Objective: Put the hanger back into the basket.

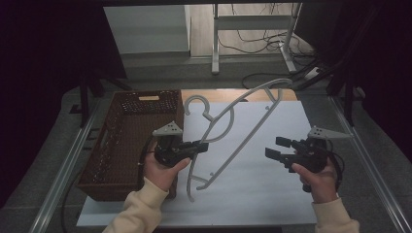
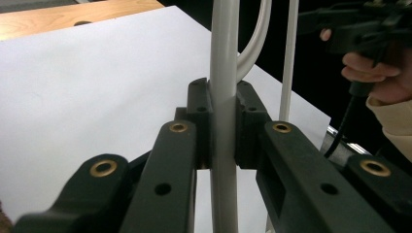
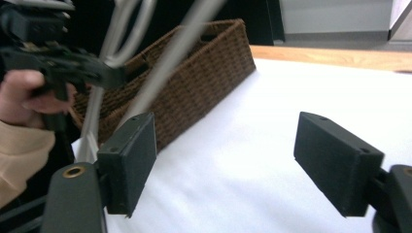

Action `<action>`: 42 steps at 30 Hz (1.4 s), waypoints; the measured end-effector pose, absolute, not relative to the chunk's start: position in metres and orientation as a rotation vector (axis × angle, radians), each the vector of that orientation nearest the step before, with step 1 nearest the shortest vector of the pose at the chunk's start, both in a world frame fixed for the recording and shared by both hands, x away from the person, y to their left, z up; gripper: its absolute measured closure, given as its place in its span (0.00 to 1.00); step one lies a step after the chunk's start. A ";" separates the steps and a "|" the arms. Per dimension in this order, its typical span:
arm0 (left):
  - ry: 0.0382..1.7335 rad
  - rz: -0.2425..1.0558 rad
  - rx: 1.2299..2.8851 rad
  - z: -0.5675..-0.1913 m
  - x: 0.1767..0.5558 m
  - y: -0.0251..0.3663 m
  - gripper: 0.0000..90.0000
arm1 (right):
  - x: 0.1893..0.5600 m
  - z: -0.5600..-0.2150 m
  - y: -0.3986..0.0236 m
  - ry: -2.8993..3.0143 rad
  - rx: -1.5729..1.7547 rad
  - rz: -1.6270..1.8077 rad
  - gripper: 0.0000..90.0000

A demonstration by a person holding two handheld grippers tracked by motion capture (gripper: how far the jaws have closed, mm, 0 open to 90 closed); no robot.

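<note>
While the left gripper [image 1: 203, 145] clamps the hanger [image 1: 252, 124], the right gripper [image 1: 274, 148] gapes beside it.

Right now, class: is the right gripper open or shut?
Open. The right gripper shows its two black pads set wide apart with only white table between them, gripping nothing.

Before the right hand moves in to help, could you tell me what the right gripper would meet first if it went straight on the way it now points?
Probably the grey hanger: the open right gripper points left across the white sheet toward its slanted bar, which the left gripper holds. Depth is unclear; it might pass below it, toward the wicker basket.
</note>
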State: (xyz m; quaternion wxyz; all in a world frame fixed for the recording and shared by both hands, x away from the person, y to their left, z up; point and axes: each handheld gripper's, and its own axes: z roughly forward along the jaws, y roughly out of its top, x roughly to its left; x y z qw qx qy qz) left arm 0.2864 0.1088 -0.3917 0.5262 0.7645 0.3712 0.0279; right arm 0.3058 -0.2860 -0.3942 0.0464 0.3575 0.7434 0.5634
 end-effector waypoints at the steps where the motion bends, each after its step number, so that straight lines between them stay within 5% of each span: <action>1: 0.889 0.068 1.827 -0.391 0.286 0.111 0.89 | 0.310 -0.403 -0.290 2.279 1.117 1.706 0.24; 15: 0.892 0.112 1.778 -0.370 0.281 0.142 0.89 | 0.324 -0.446 -0.294 2.364 1.185 1.448 0.21; 42: 0.935 0.140 1.742 -0.353 0.283 0.192 0.89 | 0.327 -0.450 -0.298 2.356 1.193 1.376 0.19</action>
